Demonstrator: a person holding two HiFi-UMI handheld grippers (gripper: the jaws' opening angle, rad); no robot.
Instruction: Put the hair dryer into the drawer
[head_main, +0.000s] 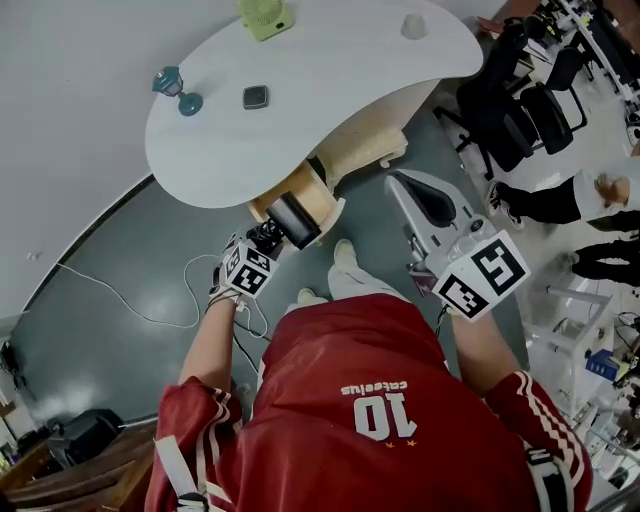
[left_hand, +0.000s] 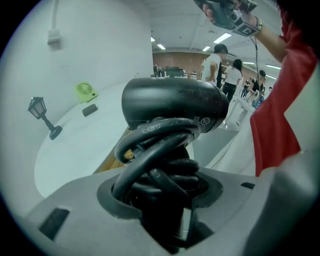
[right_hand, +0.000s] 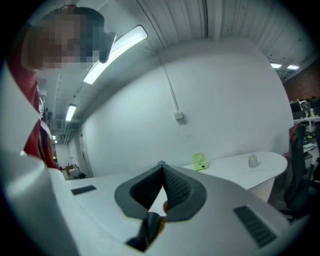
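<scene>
Hair dryer (left_hand: 175, 102) with coiled cord (left_hand: 155, 150) pinched in left gripper (head_main: 272, 235) jaws near white bench (head_main: 330, 90); right gripper (right_hand: 161, 166) jaws pressed together, empty.

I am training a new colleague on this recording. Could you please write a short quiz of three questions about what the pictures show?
1. True or false: the right tool grips the hair dryer.
2. What stands on the white table? A) green fan, B) red kettle, C) laptop.
3. Fill in: the left tool holds the hair dryer near the open wooden ___.
Key: 1 false; 2 A; 3 drawer.
</scene>
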